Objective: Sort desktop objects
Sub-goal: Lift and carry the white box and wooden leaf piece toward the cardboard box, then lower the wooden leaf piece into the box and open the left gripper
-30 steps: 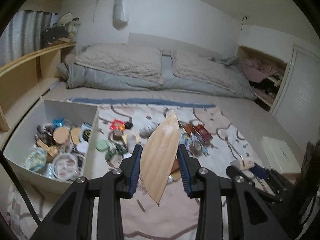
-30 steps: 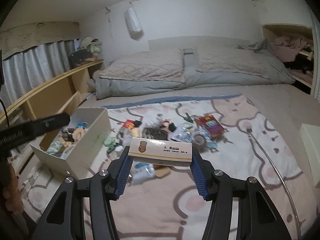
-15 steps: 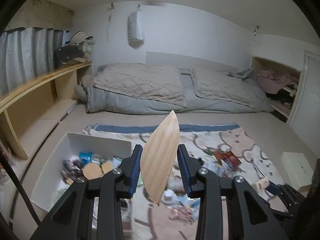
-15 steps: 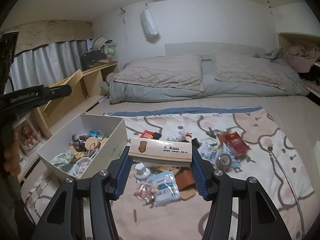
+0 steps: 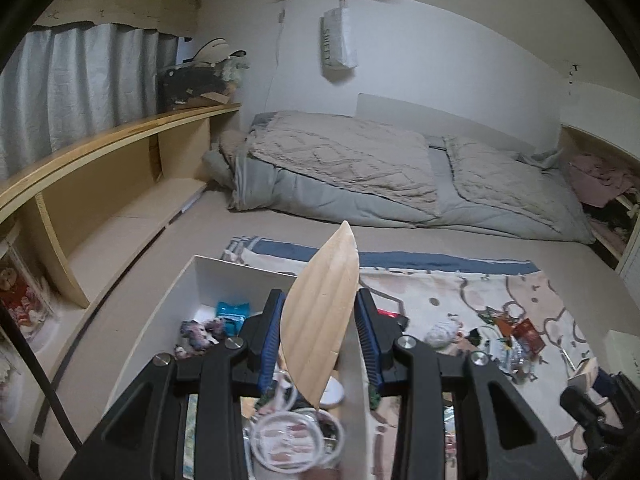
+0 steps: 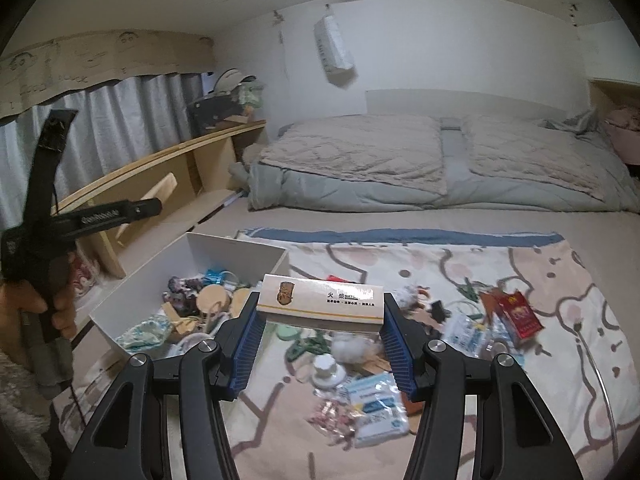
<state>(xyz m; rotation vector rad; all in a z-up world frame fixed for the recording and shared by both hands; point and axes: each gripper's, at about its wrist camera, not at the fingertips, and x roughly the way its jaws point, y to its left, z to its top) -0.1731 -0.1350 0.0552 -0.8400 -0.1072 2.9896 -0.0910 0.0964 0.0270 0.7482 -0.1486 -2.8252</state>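
Observation:
My left gripper (image 5: 320,336) is shut on a leaf-shaped wooden piece (image 5: 322,316) and holds it above the white box (image 5: 240,276), near the box's right wall. The box shows in the right wrist view (image 6: 236,250) with several small items in it. My right gripper (image 6: 320,316) is shut on a long white matchbox (image 6: 320,304) and holds it above a patterned mat (image 6: 540,280), to the right of the box. Loose small items lie on the mat, among them a red packet (image 6: 518,314).
A wooden shelf unit (image 5: 100,184) runs along the left. Folded quilts (image 5: 360,164) lie at the back. The left gripper's handle and the hand on it (image 6: 44,240) show at the left of the right wrist view. A small white box (image 5: 624,354) sits at the far right.
My left gripper has moved left with the wooden piece, from over the mat's clutter to over the white box. My right gripper has moved left and closer to the box with the matchbox.

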